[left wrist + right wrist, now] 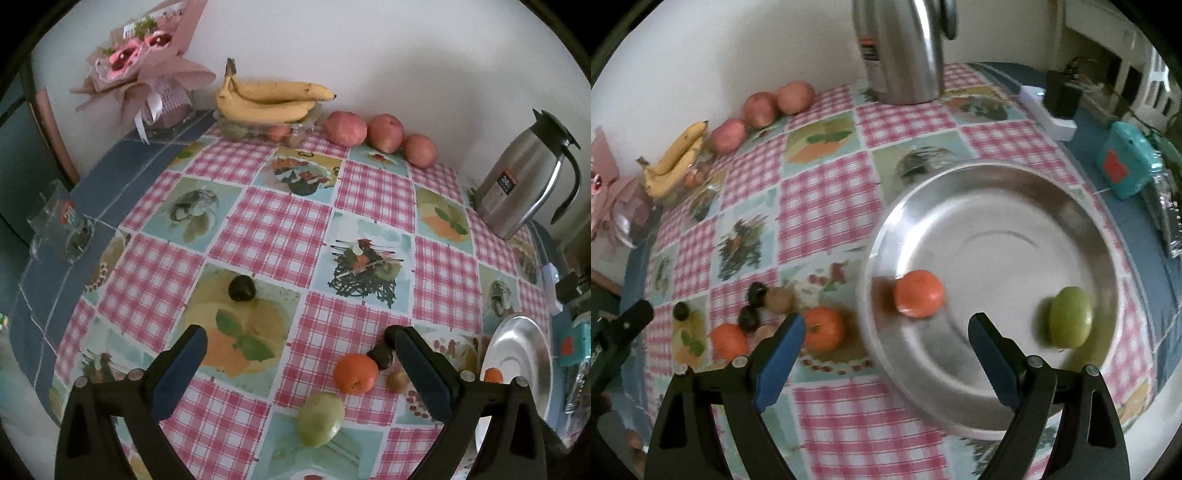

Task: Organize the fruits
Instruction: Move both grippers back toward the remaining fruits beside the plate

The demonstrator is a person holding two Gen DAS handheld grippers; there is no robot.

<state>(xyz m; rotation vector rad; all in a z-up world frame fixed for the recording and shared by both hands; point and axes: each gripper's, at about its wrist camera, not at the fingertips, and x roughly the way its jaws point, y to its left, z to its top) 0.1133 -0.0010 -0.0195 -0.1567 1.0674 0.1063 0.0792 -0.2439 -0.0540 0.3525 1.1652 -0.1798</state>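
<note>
Risking roll-off: green fruit (1070, 322) sitting near metal plate (1015, 184) rim, orange (919, 293) loose too (both tools gaping wide, nothing held).

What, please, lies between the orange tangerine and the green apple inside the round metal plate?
Nothing: in the right wrist view, only bare metal plate separates the orange tangerine from the green apple.
</note>
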